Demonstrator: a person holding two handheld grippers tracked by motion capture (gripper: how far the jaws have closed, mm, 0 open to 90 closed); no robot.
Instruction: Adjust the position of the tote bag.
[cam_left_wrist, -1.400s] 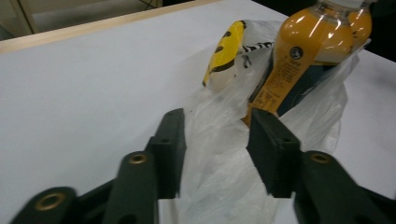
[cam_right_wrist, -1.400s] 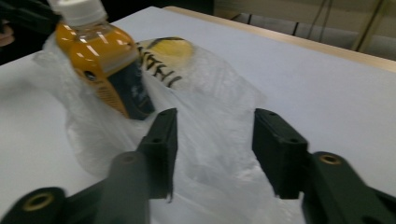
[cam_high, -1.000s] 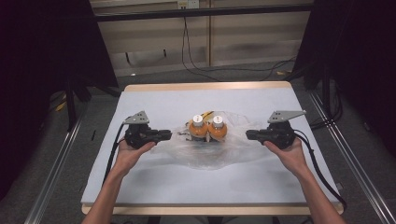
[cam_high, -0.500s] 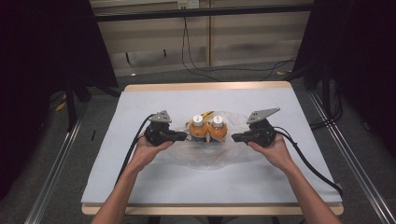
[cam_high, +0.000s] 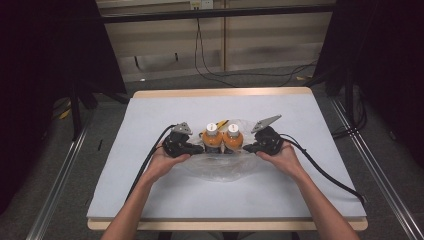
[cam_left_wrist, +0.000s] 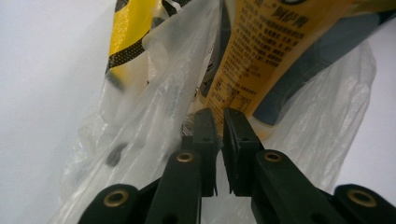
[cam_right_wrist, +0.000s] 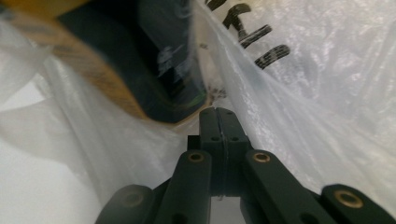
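Two upright orange bottles (cam_high: 222, 140) side by side inside clear plastic bag (cam_high: 220, 170)

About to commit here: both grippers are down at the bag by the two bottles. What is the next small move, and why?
Probably lift both a little, to test the hold. The right gripper looks shut against the clear plastic bag, the left gripper nearly shut with film around it, flanking the two orange bottles. Whether either pinches film is unclear.

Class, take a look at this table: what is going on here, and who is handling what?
A person holds a hand-held gripper in each hand at either side of two orange bottles standing upright in a clear plastic bag on the white table. The left hand-held gripper has its jaws nearly shut at the bag's film. The right hand-held gripper is shut against the bag. Whether either pinches the film is unclear.
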